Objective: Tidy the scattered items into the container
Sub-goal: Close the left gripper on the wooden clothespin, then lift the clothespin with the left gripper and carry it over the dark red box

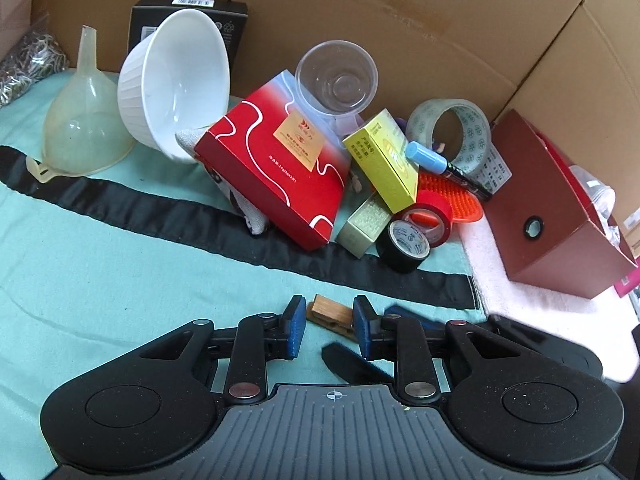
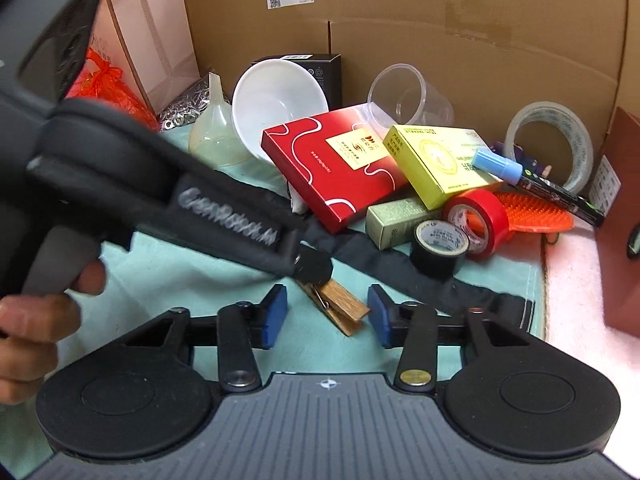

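Note:
A wooden clothespin [image 1: 330,314] lies on the teal cloth between the pads of my left gripper [image 1: 328,320], whose jaws stand slightly apart around it, the right pad touching. In the right wrist view the clothespin [image 2: 340,304] lies between the wide-open fingers of my right gripper [image 2: 328,316], with the left gripper [image 2: 312,266] reaching onto its far end. The dark red container [image 1: 560,216] stands at the right on a pink towel. Behind lie a red box [image 1: 276,168], yellow box [image 1: 384,160], tape rolls [image 1: 404,244], a blue marker [image 1: 444,168], white bowl [image 1: 176,80] and funnel [image 1: 80,120].
Cardboard walls [image 1: 400,20] close off the back and right. A clear plastic cup [image 1: 338,76], a clear tape roll [image 1: 452,132], an orange brush [image 1: 460,200], a black box [image 1: 188,12] and a bag of metal rings [image 1: 28,64] crowd the back.

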`<move>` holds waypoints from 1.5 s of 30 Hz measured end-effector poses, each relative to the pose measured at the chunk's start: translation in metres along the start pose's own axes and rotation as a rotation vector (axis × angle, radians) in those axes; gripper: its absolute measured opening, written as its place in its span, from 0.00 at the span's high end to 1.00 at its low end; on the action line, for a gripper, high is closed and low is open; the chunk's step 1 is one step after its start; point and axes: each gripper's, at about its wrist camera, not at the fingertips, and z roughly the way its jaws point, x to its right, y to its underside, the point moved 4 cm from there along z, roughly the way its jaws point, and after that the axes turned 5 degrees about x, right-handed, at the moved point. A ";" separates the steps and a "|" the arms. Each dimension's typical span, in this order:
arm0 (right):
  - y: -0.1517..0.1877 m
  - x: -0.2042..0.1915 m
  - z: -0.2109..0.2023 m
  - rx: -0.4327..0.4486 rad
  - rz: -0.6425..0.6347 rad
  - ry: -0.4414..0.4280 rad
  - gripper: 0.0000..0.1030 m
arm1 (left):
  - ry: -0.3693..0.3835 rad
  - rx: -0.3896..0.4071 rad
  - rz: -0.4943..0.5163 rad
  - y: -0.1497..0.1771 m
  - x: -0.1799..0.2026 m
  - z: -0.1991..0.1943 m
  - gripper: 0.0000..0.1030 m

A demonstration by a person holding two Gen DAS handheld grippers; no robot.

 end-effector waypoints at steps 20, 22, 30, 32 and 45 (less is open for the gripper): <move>0.006 -0.007 -0.009 0.021 0.098 0.045 0.72 | -0.069 -0.075 0.029 0.000 0.018 0.010 0.85; 0.006 -0.008 -0.009 0.022 0.102 0.051 0.72 | -0.076 -0.072 0.043 0.001 0.020 0.012 0.75; 0.009 -0.008 -0.016 0.027 0.122 0.068 0.85 | -0.085 -0.087 0.073 0.005 0.026 0.009 0.86; 0.012 -0.009 -0.021 0.028 0.128 0.072 0.85 | -0.075 -0.091 0.061 0.009 0.028 0.006 0.87; 0.009 0.016 -0.088 0.134 0.145 0.158 0.85 | 0.063 -0.029 0.096 0.014 0.098 -0.024 0.88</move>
